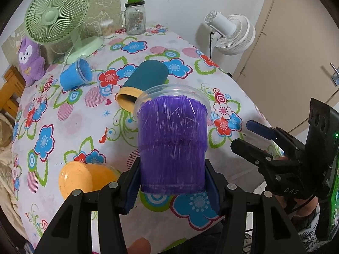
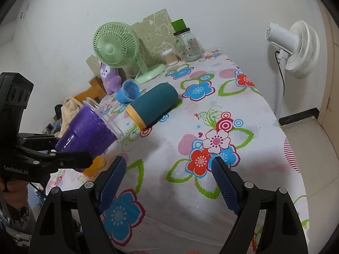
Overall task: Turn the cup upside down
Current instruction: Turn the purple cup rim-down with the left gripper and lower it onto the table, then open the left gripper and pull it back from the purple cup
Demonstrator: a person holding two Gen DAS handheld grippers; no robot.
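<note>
Four cups are showing, one lifted and three lying on the flowered tablecloth [image 1: 161,42].

Left of the left gripper [image 1: 172,187], an orange plastic cup [image 1: 82,180] is lying tipped; the gripper is clenching the purple clear-rimmed plastic cup [image 1: 172,144] near its base, its long axis tilting, mouth pointing up and away. Beyond are lying a blue plastic cup [image 1: 75,75] and a teal cylinder cup with yellow rim [image 1: 144,80]. The right gripper [image 2: 169,182] is hanging released, rightward.

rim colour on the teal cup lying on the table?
Yellow-orange band at the teal cup mouth; clearest in the right wrist view.
</note>
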